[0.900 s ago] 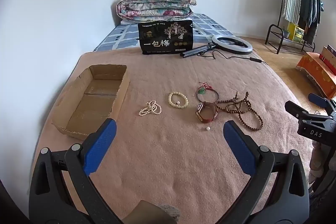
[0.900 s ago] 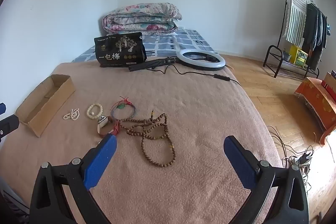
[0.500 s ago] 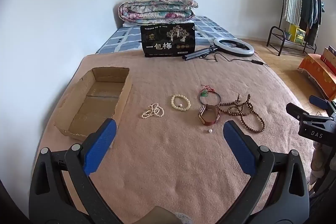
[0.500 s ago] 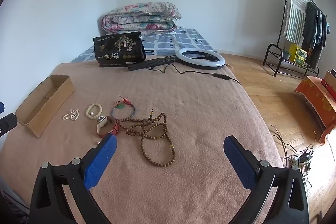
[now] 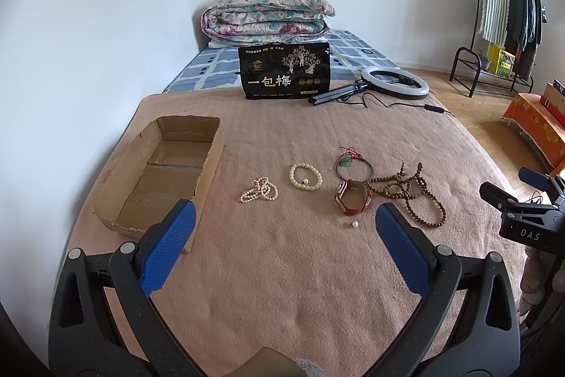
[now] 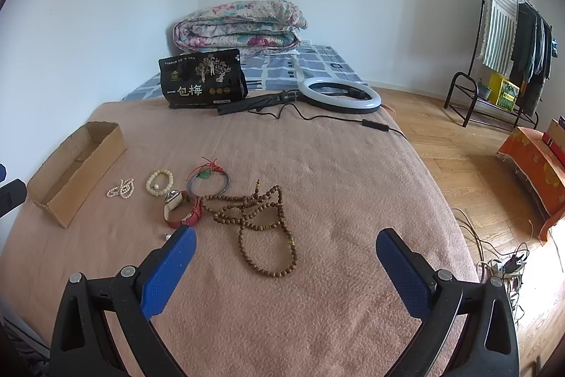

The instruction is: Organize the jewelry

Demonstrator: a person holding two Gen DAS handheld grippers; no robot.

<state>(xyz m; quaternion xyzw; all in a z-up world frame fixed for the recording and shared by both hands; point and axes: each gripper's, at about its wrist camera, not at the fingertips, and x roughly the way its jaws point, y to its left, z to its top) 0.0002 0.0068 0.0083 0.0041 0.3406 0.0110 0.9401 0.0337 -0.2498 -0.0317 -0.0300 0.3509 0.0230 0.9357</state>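
Note:
On the brown blanket [image 5: 282, 271] lie a white pearl string [image 5: 259, 189], a cream bead bracelet [image 5: 305, 176], a thin bangle with red cord [image 5: 354, 165], a red-strap watch [image 5: 351, 196], a loose pearl [image 5: 355, 224] and a long brown bead necklace [image 5: 409, 193]. An open cardboard box [image 5: 162, 172] stands at the left. My left gripper [image 5: 282, 235] is open and empty, short of the jewelry. My right gripper [image 6: 286, 257] is open and empty, just before the brown necklace [image 6: 261, 221] and the watch [image 6: 182, 209]. The box also shows in the right wrist view [image 6: 76, 166].
A black snack bag [image 5: 285, 71], a ring light with cable [image 5: 392, 82] and a folded floral quilt [image 5: 266, 16] sit at the far end. A clothes rack [image 6: 508, 34] and an orange-covered box [image 6: 533, 165] stand on the wood floor to the right.
Both grippers have drawn back and risen slightly, so the jewelry sits a little farther off. Both stay open and nothing on the blanket has moved.

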